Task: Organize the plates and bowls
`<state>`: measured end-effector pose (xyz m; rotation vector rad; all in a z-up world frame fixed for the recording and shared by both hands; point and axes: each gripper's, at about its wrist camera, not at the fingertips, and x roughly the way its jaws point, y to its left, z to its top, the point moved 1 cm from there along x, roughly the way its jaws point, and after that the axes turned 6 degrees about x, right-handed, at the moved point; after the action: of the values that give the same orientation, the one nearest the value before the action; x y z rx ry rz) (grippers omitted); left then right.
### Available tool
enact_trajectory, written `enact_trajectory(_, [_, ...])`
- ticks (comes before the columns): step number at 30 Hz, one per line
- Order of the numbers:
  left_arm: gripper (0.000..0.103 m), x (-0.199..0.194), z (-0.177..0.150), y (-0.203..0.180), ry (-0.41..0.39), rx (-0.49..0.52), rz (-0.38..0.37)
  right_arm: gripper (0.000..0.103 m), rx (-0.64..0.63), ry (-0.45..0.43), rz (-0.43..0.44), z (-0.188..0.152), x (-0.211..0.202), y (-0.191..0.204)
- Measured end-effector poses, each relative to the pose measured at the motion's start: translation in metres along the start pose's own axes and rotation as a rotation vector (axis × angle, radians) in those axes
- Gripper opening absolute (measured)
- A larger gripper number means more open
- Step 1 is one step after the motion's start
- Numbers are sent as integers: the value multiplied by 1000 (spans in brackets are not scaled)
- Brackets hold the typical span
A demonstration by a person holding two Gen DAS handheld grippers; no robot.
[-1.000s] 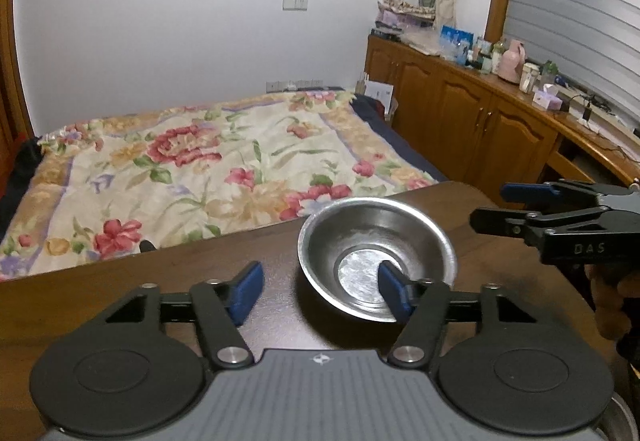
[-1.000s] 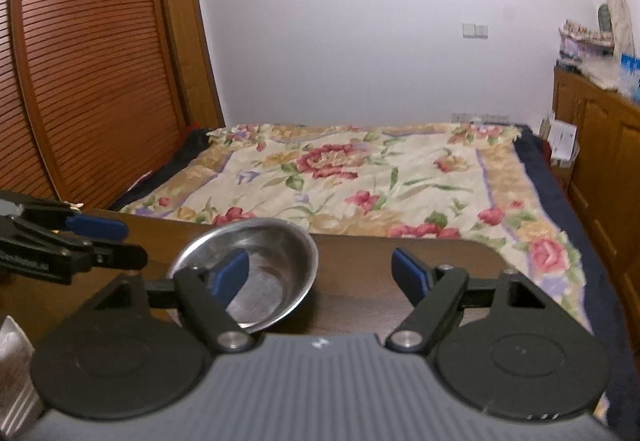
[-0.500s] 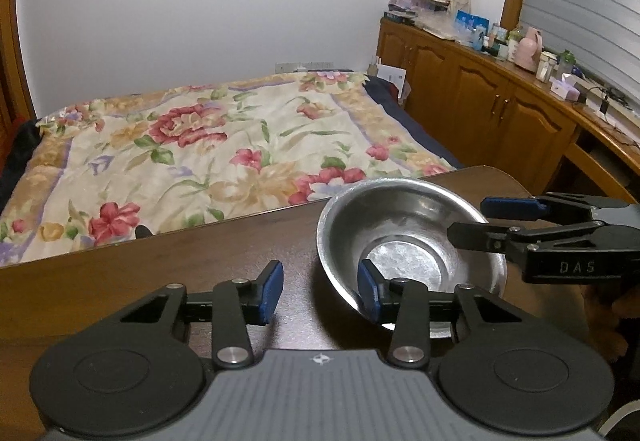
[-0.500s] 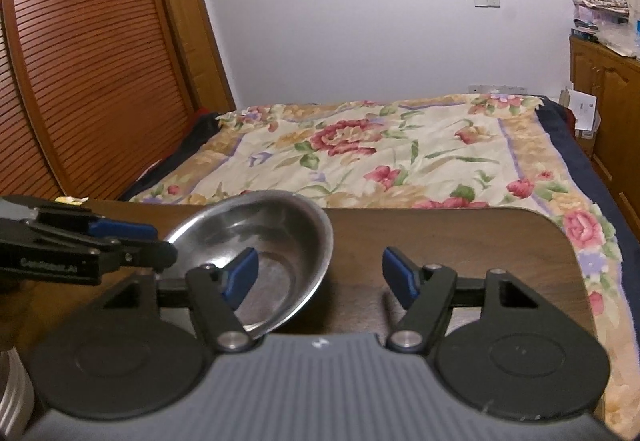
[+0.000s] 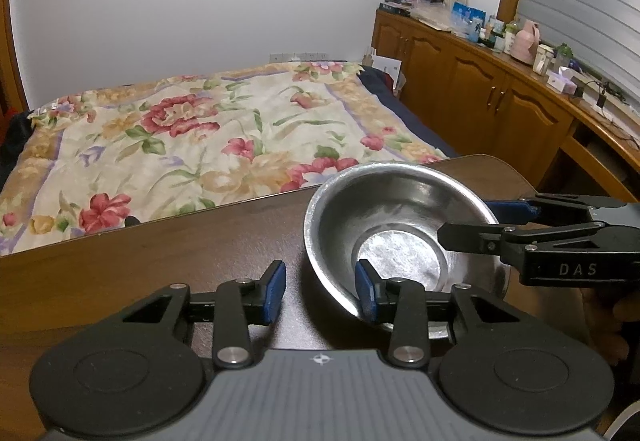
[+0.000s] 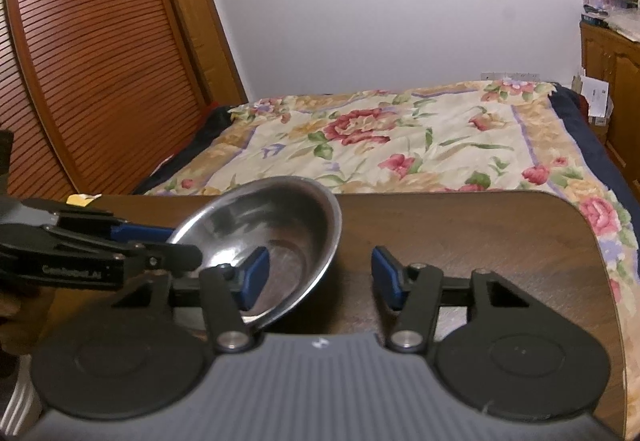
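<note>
A steel bowl sits near the far edge of the dark wooden table. My left gripper is open and straddles the bowl's near left rim, with the right pad inside the bowl and the left pad outside, apart from the wall. My right gripper is open across the opposite rim of the bowl, its left pad inside. Each gripper shows in the other's view: the right gripper reaches in from the right, the left gripper from the left. In the right wrist view the bowl looks tilted.
Past the table's far edge lies a bed with a floral cover. Wooden cabinets with clutter on top run along the right wall, and a slatted wooden door stands at the left. A white ribbed object sits at the lower left edge.
Both grippers have moved in over the bowl's rim from either side. The fingers of both have narrowed around the rim, and the bowl appears larger and nearer.
</note>
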<state>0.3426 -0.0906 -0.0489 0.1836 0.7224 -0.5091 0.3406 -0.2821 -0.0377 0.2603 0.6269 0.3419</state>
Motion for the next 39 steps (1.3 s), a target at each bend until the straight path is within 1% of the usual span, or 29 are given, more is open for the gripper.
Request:
enact_trajectory(4, [34,1,-1,-1,9,-1,-8,48,8,12,12,-1,2,-2])
enact_trajectory(7, [26,1,-3,-2,14,-2,-17,41,13,19,23,-1,2,-2])
enact_trajectory(11, [22,0,-3,-2,6,-1,-20,27,15,30,40,-2,3,-2])
enact_trajectory(13, [21,0,-3,-2,4,-3,-25,22,17,35,48,-4,4,-2])
enact_trajectory(21, [20,-2,-1,-5,4,12,-18,20,11,43,54,-4,3,0])
enact_trajectory(26, [17,-4,-1,-7,4,12,-11,15,20,37,56,-3,0,-1])
enact_trajectory(29, [15,-11,1,-8,-6,14,-13,12,29,31,52,1,-3,-3])
enact_trajectory(33, [14,-24,4,-11,-26,19,-17,10,63,19,77,7,-13,-4])
enact_trajectory(39, [14,-48,8,-17,-71,27,-27,10,23,-18,70,14,-37,10])
